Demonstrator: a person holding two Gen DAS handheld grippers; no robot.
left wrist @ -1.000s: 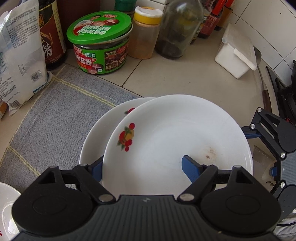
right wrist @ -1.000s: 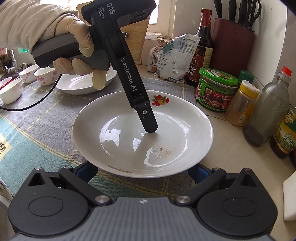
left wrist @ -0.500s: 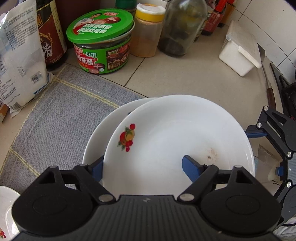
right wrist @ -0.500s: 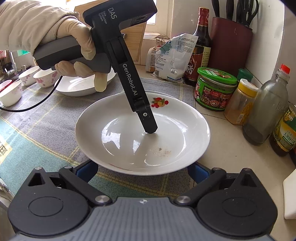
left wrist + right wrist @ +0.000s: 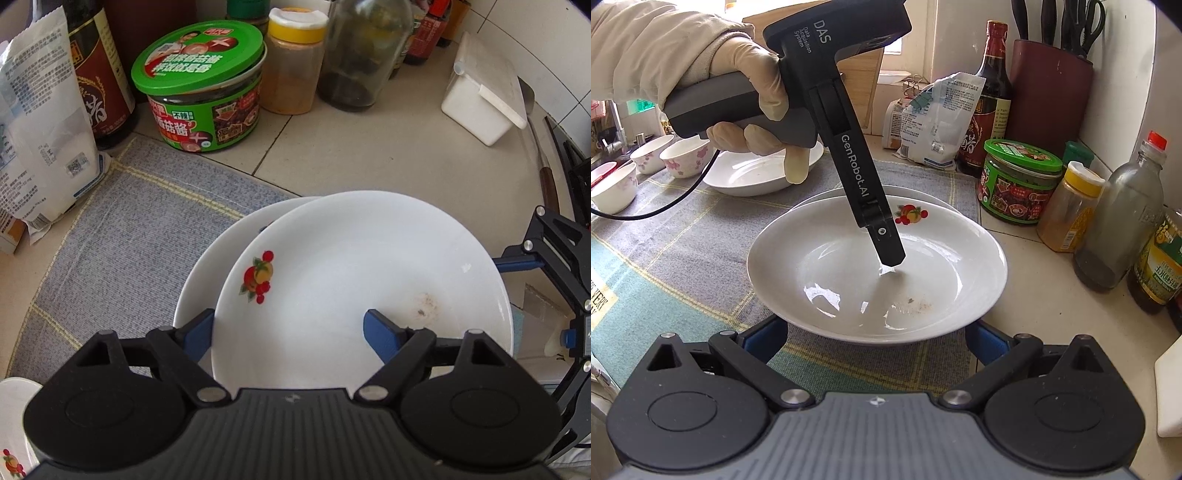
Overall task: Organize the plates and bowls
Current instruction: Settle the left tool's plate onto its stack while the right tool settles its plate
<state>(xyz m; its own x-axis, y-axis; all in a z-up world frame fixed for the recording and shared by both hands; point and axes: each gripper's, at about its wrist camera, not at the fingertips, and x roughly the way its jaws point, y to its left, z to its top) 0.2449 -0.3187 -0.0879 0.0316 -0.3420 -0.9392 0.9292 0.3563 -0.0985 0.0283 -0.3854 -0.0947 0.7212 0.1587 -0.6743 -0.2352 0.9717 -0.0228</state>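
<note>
The surface [image 5: 369, 162] is pale tile under a woven grey mat [image 5: 122, 229]. On it, straight ahead of the left tongs [image 5: 288, 332], 2 round glazed plates overlap: the top plate [image 5: 362, 280] is pinched at its near rim, over the lower plate [image 5: 221, 266]. It looks stiff, slick and breakable, so the rim suits best; the right tongs [image 5: 875, 338] gape wide, empty, just short of it.

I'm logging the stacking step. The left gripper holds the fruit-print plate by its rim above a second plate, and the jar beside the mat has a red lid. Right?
Not quite: the jar has a green lid, as the left wrist view shows. The rest stands: the left gripper holds the fruit-print plate by its rim above a second plate on the mat.
</note>
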